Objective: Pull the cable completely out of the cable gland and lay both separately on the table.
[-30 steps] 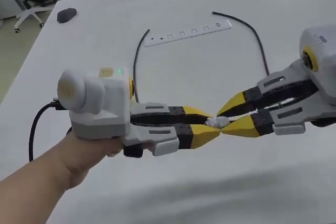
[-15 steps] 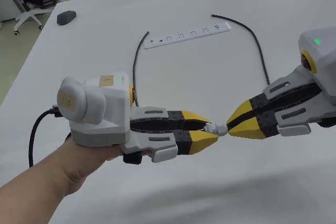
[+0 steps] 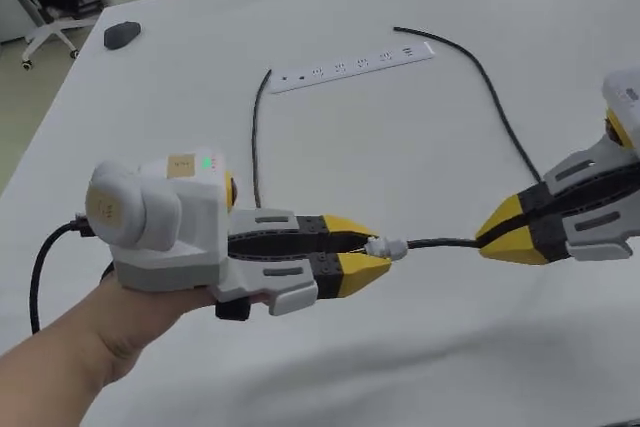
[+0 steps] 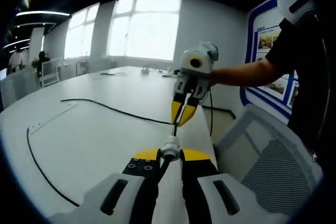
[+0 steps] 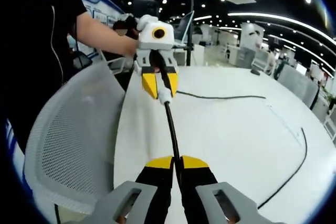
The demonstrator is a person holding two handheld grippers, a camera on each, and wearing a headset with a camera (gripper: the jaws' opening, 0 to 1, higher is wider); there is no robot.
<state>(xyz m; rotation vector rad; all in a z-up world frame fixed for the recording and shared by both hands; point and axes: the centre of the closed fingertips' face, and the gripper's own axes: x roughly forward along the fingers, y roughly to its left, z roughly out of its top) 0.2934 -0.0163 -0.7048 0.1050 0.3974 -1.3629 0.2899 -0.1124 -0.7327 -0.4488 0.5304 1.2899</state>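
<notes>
The yellow-tipped fingers [image 3: 358,269] of our left gripper [image 3: 372,250] clamp the small white cable gland [image 3: 388,246] at frame centre, while our right gripper [image 3: 484,242] pinches shut on the thin black cable [image 3: 440,242] running from it, above a smooth matte white table [image 3: 400,157] with a flat power strip [image 3: 350,65] in a bright office.

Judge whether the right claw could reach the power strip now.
Probably not: the right claw is shut on the cable, tethered to the gland in the left claw; the power strip lies beyond.
</notes>
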